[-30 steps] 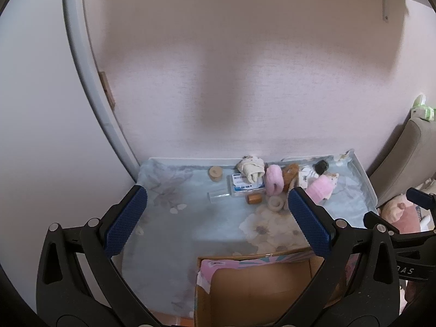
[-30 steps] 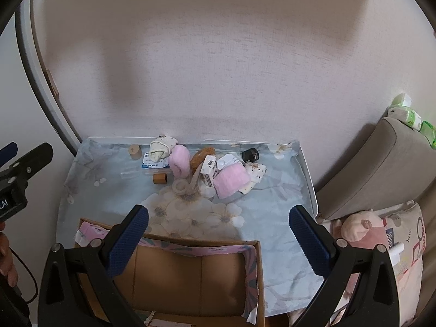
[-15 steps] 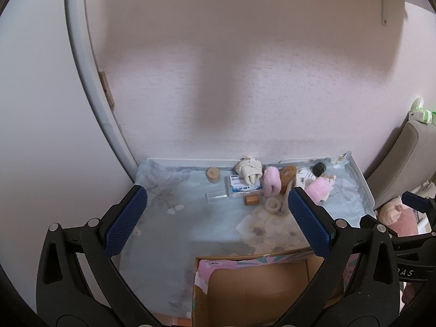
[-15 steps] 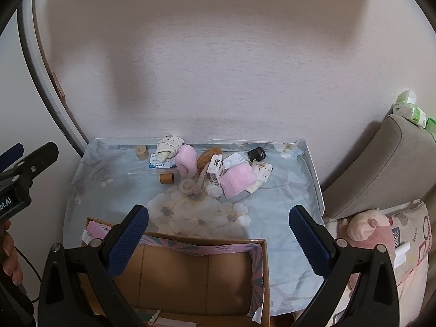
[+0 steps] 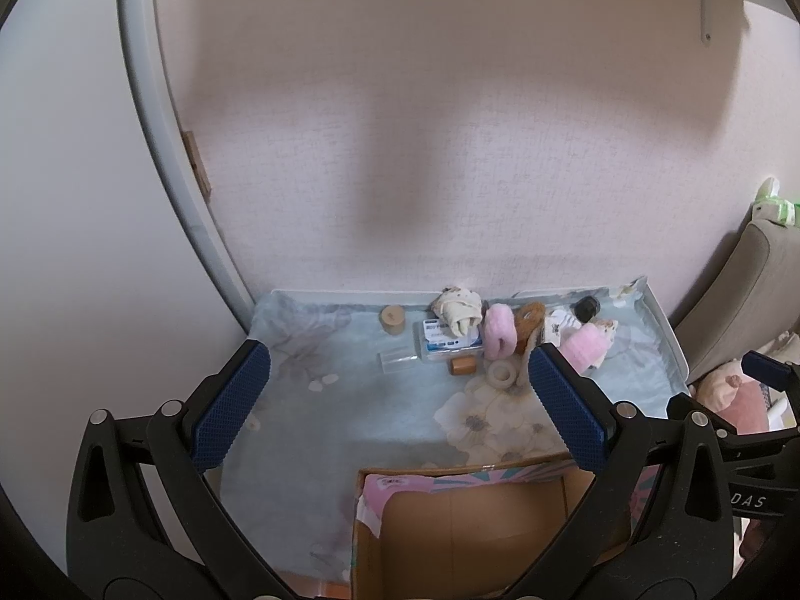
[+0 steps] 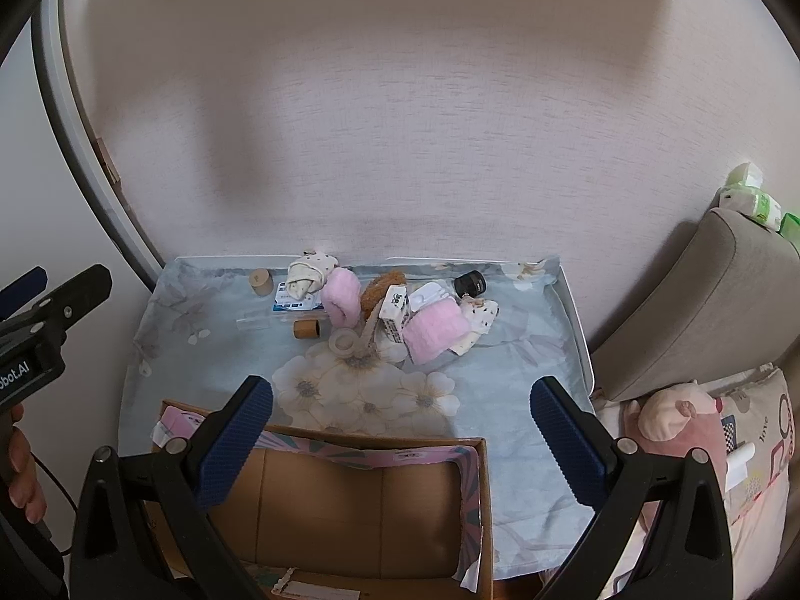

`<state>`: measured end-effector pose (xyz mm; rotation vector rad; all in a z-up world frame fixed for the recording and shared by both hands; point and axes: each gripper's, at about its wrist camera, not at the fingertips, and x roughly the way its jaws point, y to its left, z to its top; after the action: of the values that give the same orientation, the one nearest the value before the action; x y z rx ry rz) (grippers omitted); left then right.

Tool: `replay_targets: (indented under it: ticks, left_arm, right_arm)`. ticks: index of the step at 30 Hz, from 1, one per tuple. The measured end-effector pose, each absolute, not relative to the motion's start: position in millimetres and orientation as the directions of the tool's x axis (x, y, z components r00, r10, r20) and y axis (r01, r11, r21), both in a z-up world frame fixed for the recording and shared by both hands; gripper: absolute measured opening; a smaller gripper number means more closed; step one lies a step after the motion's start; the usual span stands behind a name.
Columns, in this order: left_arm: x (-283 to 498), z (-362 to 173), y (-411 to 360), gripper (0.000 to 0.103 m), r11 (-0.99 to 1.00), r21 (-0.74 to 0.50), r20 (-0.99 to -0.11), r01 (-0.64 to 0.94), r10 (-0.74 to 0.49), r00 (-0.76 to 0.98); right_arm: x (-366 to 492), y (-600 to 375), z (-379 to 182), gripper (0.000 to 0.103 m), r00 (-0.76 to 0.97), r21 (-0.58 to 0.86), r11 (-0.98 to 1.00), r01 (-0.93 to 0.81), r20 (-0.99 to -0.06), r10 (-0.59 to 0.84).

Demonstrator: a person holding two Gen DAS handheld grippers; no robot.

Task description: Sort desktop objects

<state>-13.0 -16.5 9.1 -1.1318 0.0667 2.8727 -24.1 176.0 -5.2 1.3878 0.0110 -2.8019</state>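
- Cardboard box (image 6: 360,495) at the near edge of the bench (image 6: 525,365), open-topped, inside seen bare brown.
- Clutter heaped by the far edge: pink fluffy roll (image 6: 341,296), pink folded cloth (image 6: 434,330), tape ring (image 6: 343,340), small wooden cylinder (image 6: 306,328), black cap (image 6: 470,282).
- Left gripper (image 5: 395,415) spread wide, holding nothing, well short of the heap.
- Right gripper (image 6: 400,442) likewise spread and unloaded, above the box's far wall.

Soft, dim indoor light; blurred grey shadows fall on the wall (image 5: 450,100) above the table, and fisheye distortion darkens and bends every edge
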Motion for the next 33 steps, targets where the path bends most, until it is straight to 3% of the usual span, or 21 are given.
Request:
replay_targets:
  ticks: [33]
  left_arm:
    - [-20.9,-5.0,-10.4,0.103,-0.986,-0.008,-0.724,-0.168,0.122,-0.679]
  right_arm:
    - [-29.9,178.9,-12.5,0.103,-0.587,0.014,-1.0,0.023,-0.809,-0.025]
